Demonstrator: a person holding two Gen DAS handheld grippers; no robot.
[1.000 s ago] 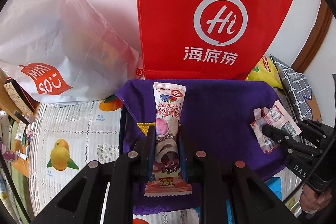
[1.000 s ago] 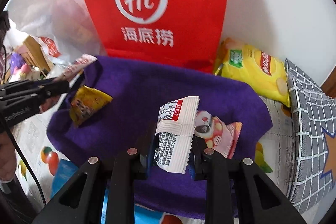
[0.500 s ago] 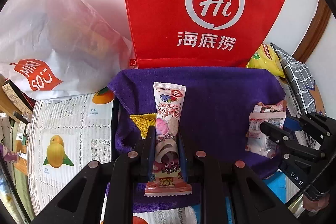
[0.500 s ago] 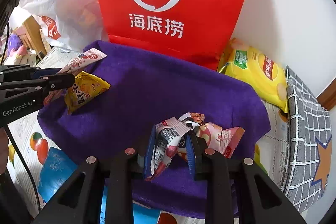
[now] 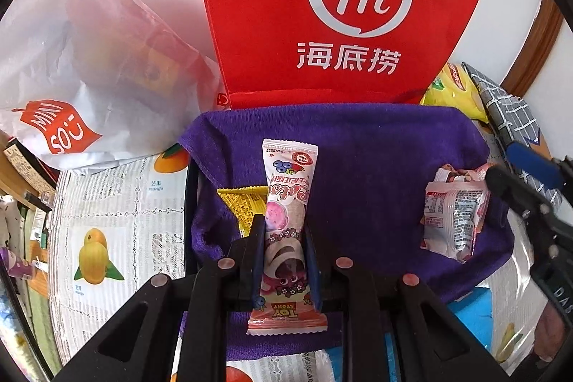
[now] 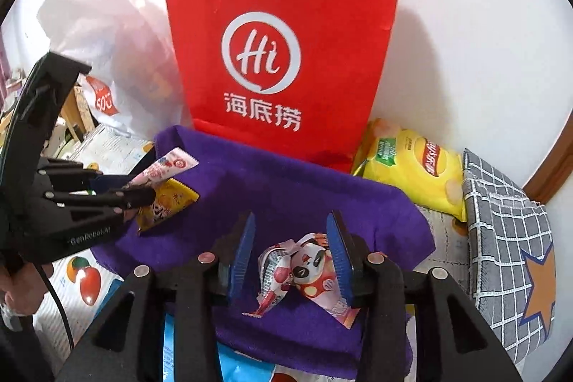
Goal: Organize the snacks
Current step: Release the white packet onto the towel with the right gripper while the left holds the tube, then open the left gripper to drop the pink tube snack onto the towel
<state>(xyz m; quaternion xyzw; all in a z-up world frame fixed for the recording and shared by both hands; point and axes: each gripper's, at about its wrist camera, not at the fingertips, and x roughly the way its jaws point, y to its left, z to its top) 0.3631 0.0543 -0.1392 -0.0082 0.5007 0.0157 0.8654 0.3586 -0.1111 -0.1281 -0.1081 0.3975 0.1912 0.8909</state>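
My left gripper (image 5: 283,231) is shut on a long pink Toy Story snack bar (image 5: 288,203), held above the purple cloth (image 5: 376,167). Under it lies a yellow snack packet (image 5: 241,206). In the right wrist view my right gripper (image 6: 292,238) has its jaws opening; two crumpled pink-and-white snack packets (image 6: 304,271) lie on the purple cloth (image 6: 286,185) between the blue pads, and the pads do not press on them. The same packets (image 5: 453,213) show at the right of the left wrist view. The left gripper (image 6: 143,196) with its bar appears at the left.
A red Hi paper bag (image 6: 283,52) stands against the wall behind the cloth. A white Miniso plastic bag (image 5: 89,77) lies at the left, a yellow chip bag (image 6: 412,174) and a grey checked bag (image 6: 508,238) at the right. A fruit-print tablecloth (image 5: 107,221) covers the table.
My right gripper lowered its white-backed packet onto the cloth beside the pink one, opened its jaws and drew back upward. The left gripper kept its hold on the pink bar.
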